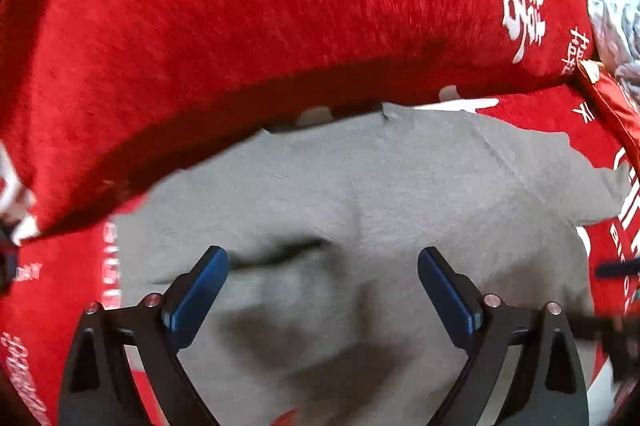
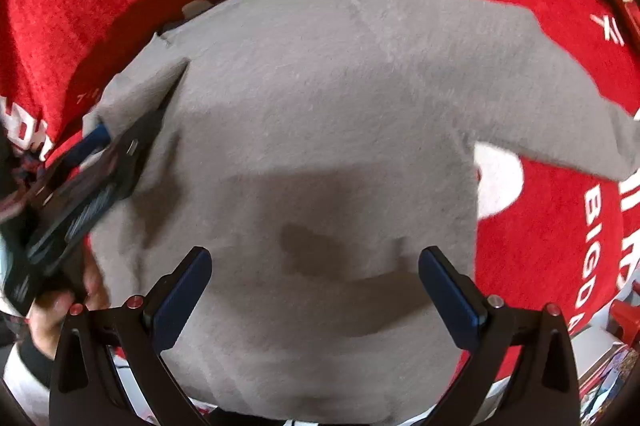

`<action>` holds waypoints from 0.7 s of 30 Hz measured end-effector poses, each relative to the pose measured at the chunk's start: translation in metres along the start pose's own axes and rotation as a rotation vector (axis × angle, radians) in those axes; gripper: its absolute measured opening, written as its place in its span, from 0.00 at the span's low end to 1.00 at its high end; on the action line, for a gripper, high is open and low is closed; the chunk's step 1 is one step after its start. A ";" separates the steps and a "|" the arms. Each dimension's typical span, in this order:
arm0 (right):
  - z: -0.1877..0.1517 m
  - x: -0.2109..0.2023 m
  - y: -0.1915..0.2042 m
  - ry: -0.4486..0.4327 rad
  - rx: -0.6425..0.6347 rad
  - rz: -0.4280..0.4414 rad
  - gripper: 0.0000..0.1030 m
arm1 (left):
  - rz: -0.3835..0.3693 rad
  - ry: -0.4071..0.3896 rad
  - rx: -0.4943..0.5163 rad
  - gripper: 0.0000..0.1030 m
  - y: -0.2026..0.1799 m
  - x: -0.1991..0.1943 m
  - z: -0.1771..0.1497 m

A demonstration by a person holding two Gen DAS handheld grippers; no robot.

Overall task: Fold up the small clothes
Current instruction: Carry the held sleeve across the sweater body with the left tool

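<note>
Both grippers hang wide open over the grey sweater [image 2: 320, 130] spread on the red blanket [image 2: 552, 210]: left gripper [image 1: 323, 284], right gripper [image 2: 315, 284], neither holding anything.

you have a small grey top [image 2: 320, 130] of soft, fuzzy knit lying spread flat on the red cloth, one sleeve reaching out to the right in the right wrist view. its opposite side is folded in over the body, and shallow wrinkles [image 1: 280, 254] crease it.
</note>
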State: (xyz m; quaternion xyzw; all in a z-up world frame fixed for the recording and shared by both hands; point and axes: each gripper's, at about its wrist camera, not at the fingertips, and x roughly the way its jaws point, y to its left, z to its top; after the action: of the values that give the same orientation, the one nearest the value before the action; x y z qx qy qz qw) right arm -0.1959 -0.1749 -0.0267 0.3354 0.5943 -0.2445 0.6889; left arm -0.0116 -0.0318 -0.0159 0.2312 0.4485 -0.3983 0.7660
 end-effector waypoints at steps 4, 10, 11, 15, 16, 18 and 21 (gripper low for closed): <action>0.018 -0.015 0.031 -0.089 -0.115 0.014 1.00 | 0.077 -0.009 -0.127 0.93 0.068 -0.033 -0.012; 0.037 0.000 0.159 -0.200 -0.586 -0.032 1.00 | 0.097 0.175 -0.371 0.93 0.168 -0.008 -0.040; 0.037 0.010 0.177 -0.210 -0.651 -0.063 1.00 | 0.079 0.194 -0.419 0.93 0.182 -0.002 -0.044; 0.036 0.054 0.222 -0.243 -0.862 -0.257 0.96 | 0.033 0.232 -0.522 0.93 0.205 0.019 -0.054; 0.039 0.069 0.227 -0.240 -0.889 -0.333 0.86 | 0.041 0.236 -0.502 0.93 0.202 0.024 -0.054; 0.046 0.080 0.228 -0.211 -0.901 -0.363 0.39 | 0.080 0.252 -0.445 0.93 0.191 0.034 -0.053; 0.069 0.058 0.209 -0.228 -0.715 -0.190 0.10 | 0.079 0.263 -0.421 0.93 0.184 0.041 -0.056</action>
State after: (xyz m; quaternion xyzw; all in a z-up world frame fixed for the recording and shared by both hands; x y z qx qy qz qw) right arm 0.0131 -0.0863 -0.0432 -0.0117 0.5901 -0.1203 0.7982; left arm 0.1223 0.0974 -0.0790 0.1335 0.6080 -0.2323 0.7474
